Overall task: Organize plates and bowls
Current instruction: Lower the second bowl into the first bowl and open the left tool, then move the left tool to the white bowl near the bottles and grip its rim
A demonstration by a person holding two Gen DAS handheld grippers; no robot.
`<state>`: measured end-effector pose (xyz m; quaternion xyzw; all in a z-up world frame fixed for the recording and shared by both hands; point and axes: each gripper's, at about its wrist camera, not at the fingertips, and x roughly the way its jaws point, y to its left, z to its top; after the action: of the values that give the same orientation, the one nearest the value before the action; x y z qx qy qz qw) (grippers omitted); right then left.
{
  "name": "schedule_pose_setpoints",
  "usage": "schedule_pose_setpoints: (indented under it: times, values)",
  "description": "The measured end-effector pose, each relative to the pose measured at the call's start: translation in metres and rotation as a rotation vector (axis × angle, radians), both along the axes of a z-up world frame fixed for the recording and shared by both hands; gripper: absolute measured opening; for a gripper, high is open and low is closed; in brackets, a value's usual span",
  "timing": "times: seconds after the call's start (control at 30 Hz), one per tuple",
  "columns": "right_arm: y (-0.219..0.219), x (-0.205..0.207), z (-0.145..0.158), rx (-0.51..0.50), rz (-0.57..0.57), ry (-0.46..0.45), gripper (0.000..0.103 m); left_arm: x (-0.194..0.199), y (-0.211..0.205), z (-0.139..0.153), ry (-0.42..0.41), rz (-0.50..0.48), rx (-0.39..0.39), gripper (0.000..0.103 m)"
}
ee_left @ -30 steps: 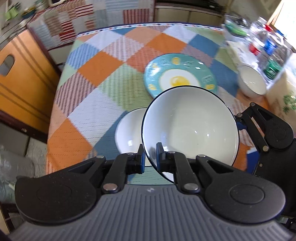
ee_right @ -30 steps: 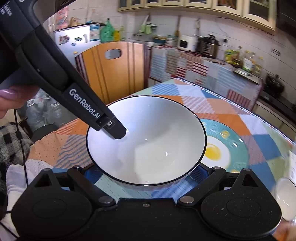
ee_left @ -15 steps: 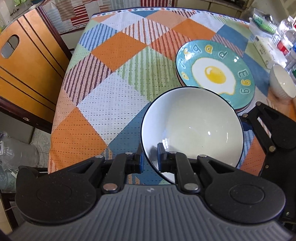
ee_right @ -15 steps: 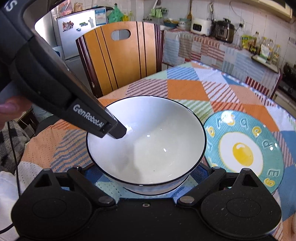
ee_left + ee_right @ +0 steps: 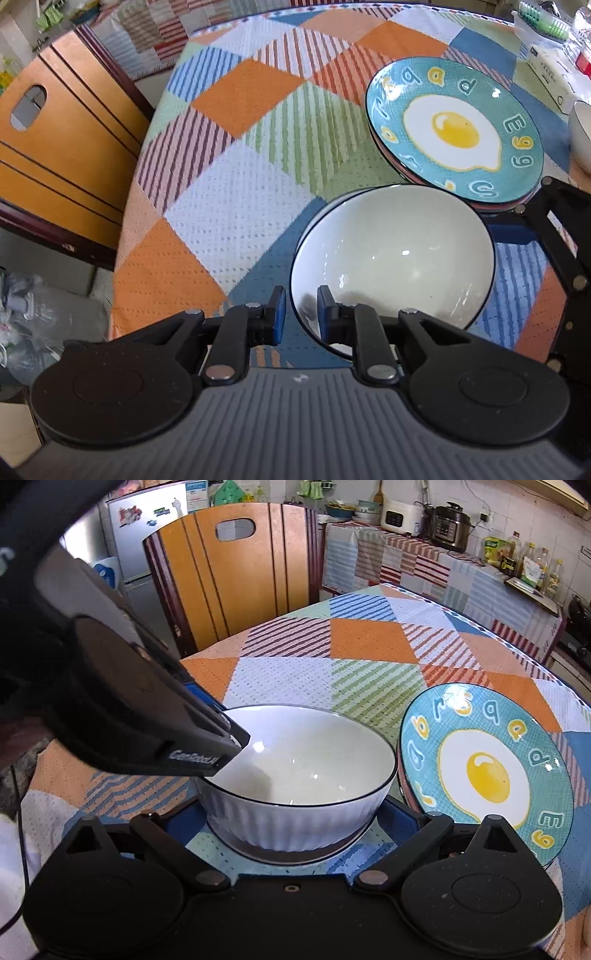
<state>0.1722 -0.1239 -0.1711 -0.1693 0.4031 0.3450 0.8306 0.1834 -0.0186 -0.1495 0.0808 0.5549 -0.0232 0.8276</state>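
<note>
A: Whereabouts, the white bowl (image 5: 391, 258)?

B: Upright on the patchwork-clothed surface (image 5: 240, 221), close to the near edge and just beside the egg plate (image 5: 454, 133). Parked there, seemingly, to gather the crockery in one spot.

A: And the grip on it?

B: Left tool (image 5: 300, 314) opening, with the bowl's near rim between the pads and a sliver of gap on each side. Letting go, not holding. Right tool (image 5: 291, 818) spread wide around the ribbed lower wall, more a steadying fence than a clamp. Hard to tell from this angle whether its pads quite touch.

A: Why the egg plate exactly there?

B: Tops a short stack of reddish plates. Like with like, probably, with bowls to follow alongside.

A: Room to move?

B: Plenty on the left: bare cloth all the way to the curved edge, then the wooden chair (image 5: 55, 122) beyond. Free to draw the left tool up and back off the rim. Tight on the right: bowl and plate stack nearly rim to rim, with one arm of the right tool in between. Best pulled back towards the person, not swung sideways. Further right, a small white bowl (image 5: 580, 136) and a tissue box (image 5: 546, 74), well apart from the bowl. Worth minding the near edge, too: little cloth left in front of the bowl.
</note>
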Motion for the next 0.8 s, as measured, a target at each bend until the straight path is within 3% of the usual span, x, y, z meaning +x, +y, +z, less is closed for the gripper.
schedule_pose_setpoints:
  times: [0.17, 0.33, 0.57, 0.8]
  values:
    - [-0.007, -0.009, 0.004, 0.004, -0.015, -0.031, 0.101, -0.005, 0.001, 0.008, -0.032, 0.017, 0.013, 0.017]
    - [-0.024, -0.016, 0.023, 0.038, -0.063, -0.046, 0.101, -0.012, 0.001, 0.033, -0.048, 0.013, -0.029, 0.017]
    - [-0.063, -0.025, 0.058, 0.052, -0.152, -0.083, 0.101, -0.029, -0.022, 0.075, -0.099, -0.091, -0.056, 0.018]
    - [-0.112, -0.034, 0.088, 0.067, -0.293, -0.113, 0.101, -0.04, -0.056, 0.099, -0.112, -0.192, -0.091, 0.019]
